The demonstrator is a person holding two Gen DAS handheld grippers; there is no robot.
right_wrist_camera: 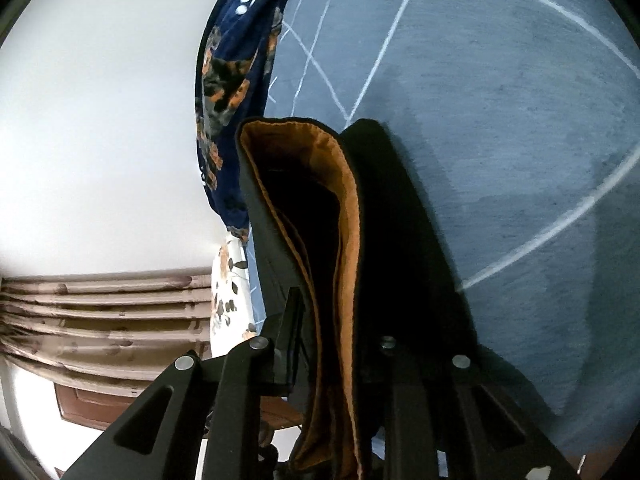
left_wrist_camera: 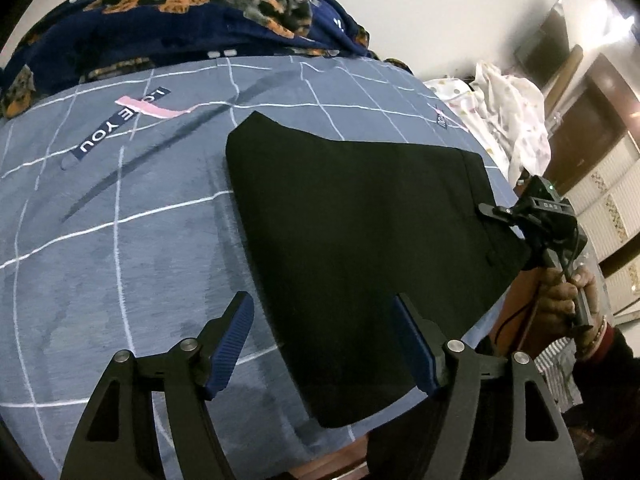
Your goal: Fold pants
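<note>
Black fabric pants (left_wrist_camera: 360,248) with orange lining lie part-folded on the blue checked bedsheet (left_wrist_camera: 120,240). My right gripper (right_wrist_camera: 336,320) is clamped on their waistband end; left gripper (left_wrist_camera: 324,344), jaws apart, hovers over the near edge. Next: left must pinch there.

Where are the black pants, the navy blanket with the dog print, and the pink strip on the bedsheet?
Black folded pants (left_wrist_camera: 352,216): left wrist view, middle of the top layer.
Navy dog-print blanket (left_wrist_camera: 180,12): left wrist view, on its bunched top.
Pink strip (left_wrist_camera: 154,109): left wrist view, middle of the strip.
</note>
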